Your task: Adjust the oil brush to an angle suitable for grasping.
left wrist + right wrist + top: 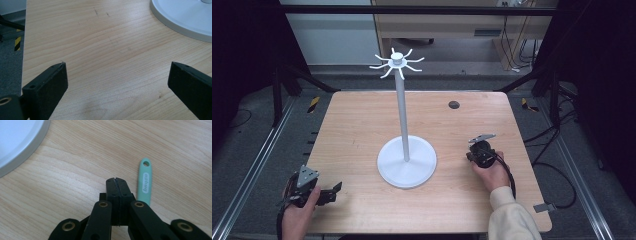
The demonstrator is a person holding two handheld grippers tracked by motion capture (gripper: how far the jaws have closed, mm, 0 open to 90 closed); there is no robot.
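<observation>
Wooden desk (362, 130): beside white stand (406, 160), right hand-held gripper (116, 180) pinched empty near light, stiff mint tag (145, 182); left hand-held gripper (117, 82) wide.

The wooden table (362, 130) carries a white hook stand (406, 161) and a mint-green handle (145, 182).

The mint-green handle (144, 183) bears a white label too blurred to read.

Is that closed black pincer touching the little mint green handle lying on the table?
Cannot tell. In the right gripper view the right gripper is shut beside the green handle, with bare wood between its tip and the handle, but lower down the gripper's linkage hides the handle's near end.
</observation>
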